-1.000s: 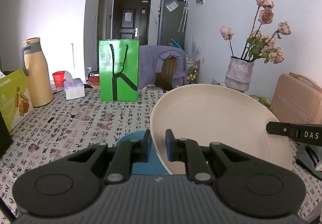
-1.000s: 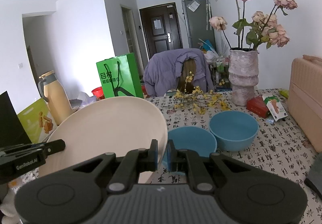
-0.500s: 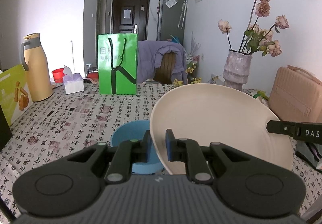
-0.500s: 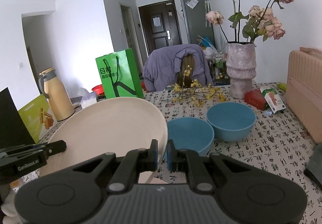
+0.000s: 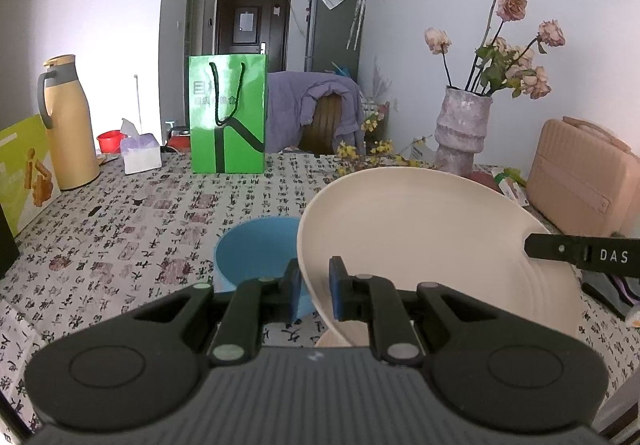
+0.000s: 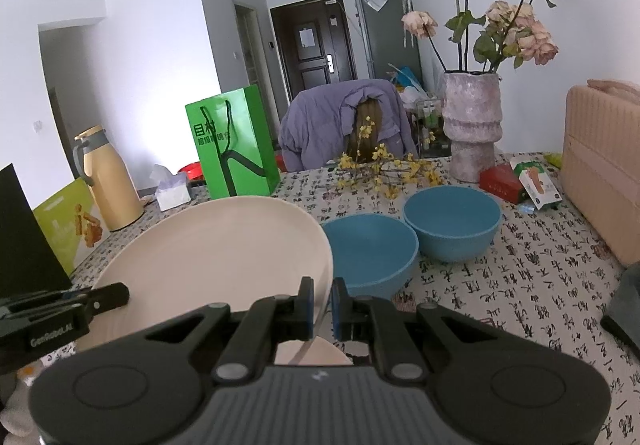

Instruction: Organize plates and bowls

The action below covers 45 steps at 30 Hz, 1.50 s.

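A large cream plate [image 5: 432, 245] hangs tilted above the patterned tablecloth, held at two sides. My left gripper [image 5: 314, 287] is shut on its left rim, and my right gripper [image 6: 321, 303] is shut on the right rim of the same cream plate [image 6: 212, 249]. Beneath its near edge shows part of another cream plate [image 6: 316, 353] lying on the table. Two blue bowls sit just beyond: the nearer bowl [image 6: 370, 253] beside the held plate, the farther bowl [image 6: 452, 221] to its right. In the left wrist view only one blue bowl [image 5: 256, 249] shows, left of the plate.
A green paper bag [image 5: 228, 117], a yellow thermos [image 5: 68, 121] and a tissue box [image 5: 140, 155] stand at the back left. A vase of dried roses [image 6: 472, 125], small boxes [image 6: 520, 183] and a pink case [image 6: 604, 165] are at the right. Yellow flower sprigs [image 6: 380, 169] lie behind the bowls.
Both grippers have sunk a little with the plate still between them. The table and the blue bowls now show lower and fuller in both views.
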Available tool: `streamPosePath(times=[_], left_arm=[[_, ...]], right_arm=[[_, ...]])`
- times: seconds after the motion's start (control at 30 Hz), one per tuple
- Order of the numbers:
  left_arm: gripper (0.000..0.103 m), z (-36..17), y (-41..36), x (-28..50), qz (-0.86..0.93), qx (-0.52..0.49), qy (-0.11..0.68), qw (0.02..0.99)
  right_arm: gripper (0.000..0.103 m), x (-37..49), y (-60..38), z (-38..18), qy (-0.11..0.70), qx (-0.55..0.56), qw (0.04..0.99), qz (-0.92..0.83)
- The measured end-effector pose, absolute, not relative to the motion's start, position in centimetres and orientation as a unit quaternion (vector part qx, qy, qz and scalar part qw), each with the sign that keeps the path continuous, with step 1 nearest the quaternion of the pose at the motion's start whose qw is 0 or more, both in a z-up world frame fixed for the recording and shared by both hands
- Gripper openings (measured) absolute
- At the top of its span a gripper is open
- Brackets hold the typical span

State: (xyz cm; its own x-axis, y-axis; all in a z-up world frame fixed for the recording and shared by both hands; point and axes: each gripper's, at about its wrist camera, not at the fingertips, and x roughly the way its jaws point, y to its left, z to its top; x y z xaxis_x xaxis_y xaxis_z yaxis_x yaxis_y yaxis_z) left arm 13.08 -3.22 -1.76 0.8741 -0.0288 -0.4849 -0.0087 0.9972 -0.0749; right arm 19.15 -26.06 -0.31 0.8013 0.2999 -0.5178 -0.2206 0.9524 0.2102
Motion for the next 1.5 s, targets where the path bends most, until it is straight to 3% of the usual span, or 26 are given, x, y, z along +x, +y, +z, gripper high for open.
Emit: streamPosePath(times=[1.5], left_arm=[[0.015,-6.7,-3.8,10.1,-0.044,-0.031,0.278,0.959]], right_arm=[[0.009,16.7,-27.4,-4.8,0.308,0.082,0.938,0.138]])
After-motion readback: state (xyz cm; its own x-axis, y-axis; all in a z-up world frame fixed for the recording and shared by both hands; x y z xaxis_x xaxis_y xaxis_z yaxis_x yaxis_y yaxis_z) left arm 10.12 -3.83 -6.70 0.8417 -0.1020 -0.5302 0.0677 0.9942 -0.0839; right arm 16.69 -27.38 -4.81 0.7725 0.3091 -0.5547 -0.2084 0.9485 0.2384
